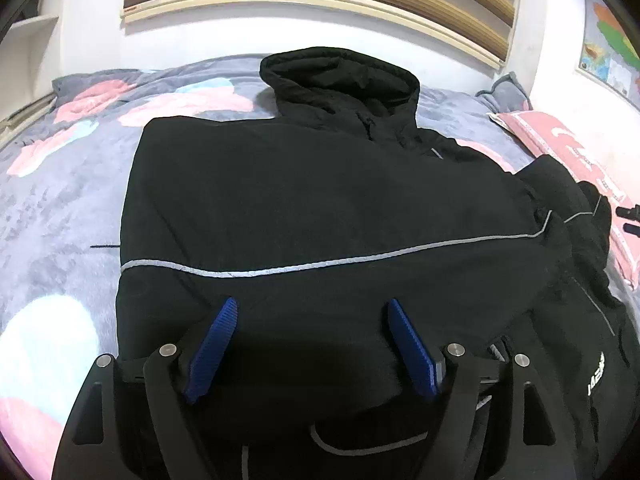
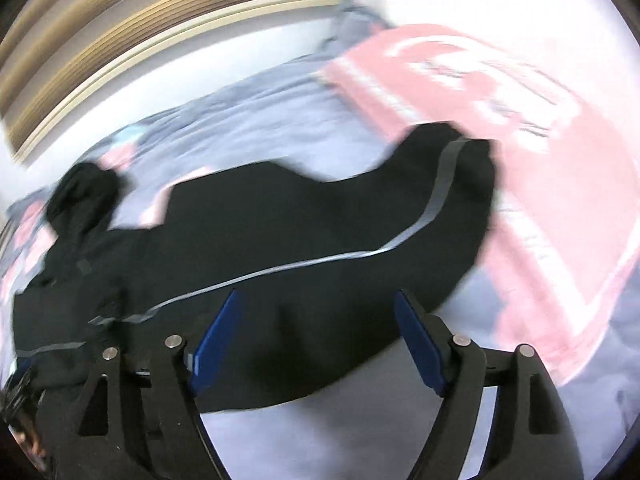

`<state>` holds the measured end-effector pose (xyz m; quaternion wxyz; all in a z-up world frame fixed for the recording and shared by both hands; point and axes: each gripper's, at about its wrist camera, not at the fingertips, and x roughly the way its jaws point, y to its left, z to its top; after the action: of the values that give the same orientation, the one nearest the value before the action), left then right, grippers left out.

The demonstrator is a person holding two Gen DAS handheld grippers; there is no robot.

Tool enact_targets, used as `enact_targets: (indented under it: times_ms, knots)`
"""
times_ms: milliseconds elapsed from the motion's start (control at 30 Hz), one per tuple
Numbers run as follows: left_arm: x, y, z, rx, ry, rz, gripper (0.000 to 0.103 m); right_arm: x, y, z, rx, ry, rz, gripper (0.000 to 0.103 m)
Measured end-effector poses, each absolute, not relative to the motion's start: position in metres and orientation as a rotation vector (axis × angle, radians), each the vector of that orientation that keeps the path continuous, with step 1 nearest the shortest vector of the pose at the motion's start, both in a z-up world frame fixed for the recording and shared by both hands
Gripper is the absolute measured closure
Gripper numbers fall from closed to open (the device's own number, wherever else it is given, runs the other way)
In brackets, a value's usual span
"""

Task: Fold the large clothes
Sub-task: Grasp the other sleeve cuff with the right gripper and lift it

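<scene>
The left gripper (image 1: 311,312) points downward with its blue pads spread wide, gripping nothing. The right gripper (image 2: 318,304) likewise stands spread, empty.

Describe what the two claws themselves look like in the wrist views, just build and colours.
Both match. The left claw and the right claw each have two flat blue ribbed pads, such as and, mounted on matte black angular linkage arms with triangular cut-outs. Round silver pivot pins sit at the joints. No cables, markings or sleeves show in either view.
</scene>
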<state>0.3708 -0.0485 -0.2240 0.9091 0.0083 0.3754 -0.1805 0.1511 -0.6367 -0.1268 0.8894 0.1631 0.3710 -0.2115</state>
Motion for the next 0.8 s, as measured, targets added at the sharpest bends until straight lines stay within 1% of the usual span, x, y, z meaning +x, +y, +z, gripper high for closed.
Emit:
enact_targets:
  times_ms: [167, 300, 400, 633, 667, 700, 733, 767, 800]
  knots:
    - [0.37, -0.049, -0.225, 0.016, 0.761, -0.358, 0.023, 0.144, -0.71, -0.128, 0.4, 0.717, -0.599, 0.011]
    - [0.37, -0.054, -0.226, 0.044, 0.757, -0.341, 0.022, 0.147, -0.752, -0.134, 0.46, 0.716, -0.615, 0.011]
    - [0.371, -0.053, -0.227, 0.043, 0.758, -0.341, 0.021, 0.16, -0.77, -0.14, 0.479, 0.724, -0.624, 0.011]
    - [0.373, -0.055, -0.229, 0.061, 0.755, -0.332, 0.021, 0.199, -0.774, -0.162, 0.387, 0.804, -0.678, 0.009]
    - [0.373, -0.056, -0.229, 0.064, 0.753, -0.33, 0.021, 0.204, -0.772, -0.164, 0.372, 0.822, -0.661, 0.02]
    - [0.372, -0.056, -0.229, 0.067, 0.752, -0.328, 0.02, 0.211, -0.766, -0.165, 0.367, 0.841, -0.575, 0.041]
    - [0.373, -0.057, -0.229, 0.07, 0.752, -0.327, 0.02, 0.216, -0.759, -0.165, 0.355, 0.865, -0.532, 0.09]
    - [0.373, -0.057, -0.229, 0.071, 0.752, -0.327, 0.02, 0.218, -0.75, -0.161, 0.318, 0.867, -0.511, 0.092]
    - [0.372, -0.057, -0.23, 0.072, 0.752, -0.327, 0.02, 0.216, -0.742, -0.155, 0.284, 0.845, -0.497, 0.092]
